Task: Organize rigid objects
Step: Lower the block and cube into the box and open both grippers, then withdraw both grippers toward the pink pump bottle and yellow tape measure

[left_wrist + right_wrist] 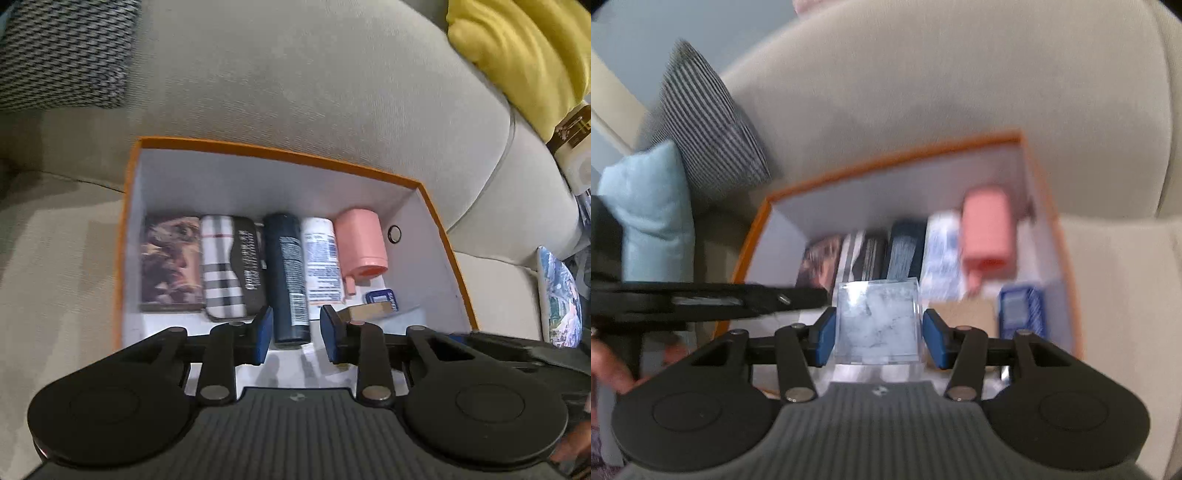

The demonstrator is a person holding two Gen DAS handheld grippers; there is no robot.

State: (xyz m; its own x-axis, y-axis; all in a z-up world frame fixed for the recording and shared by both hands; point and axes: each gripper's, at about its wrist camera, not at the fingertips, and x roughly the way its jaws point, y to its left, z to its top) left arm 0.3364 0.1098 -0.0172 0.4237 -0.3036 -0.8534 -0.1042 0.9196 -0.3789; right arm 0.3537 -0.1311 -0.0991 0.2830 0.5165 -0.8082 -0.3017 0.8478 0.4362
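Note:
An orange-rimmed box (280, 150) with a white inside sits on a beige sofa. In it lie in a row a picture card box (170, 263), a plaid case (229, 266), a dark can (289, 277), a white tube (322, 258) and a pink bottle (364, 242). My left gripper (295, 334) is open and empty over the near end of the dark can. My right gripper (878, 334) is shut on a clear marbled cube (878, 320), held over the box's (894, 155) near side. The right wrist view is blurred.
A tan block (369, 312), a blue packet (382, 297) and a small ring (394, 234) lie at the box's right end. A houndstooth cushion (62, 51), a yellow cushion (524, 55), a striped cushion (709, 125) and a light-blue cushion (653, 210) lie on the sofa.

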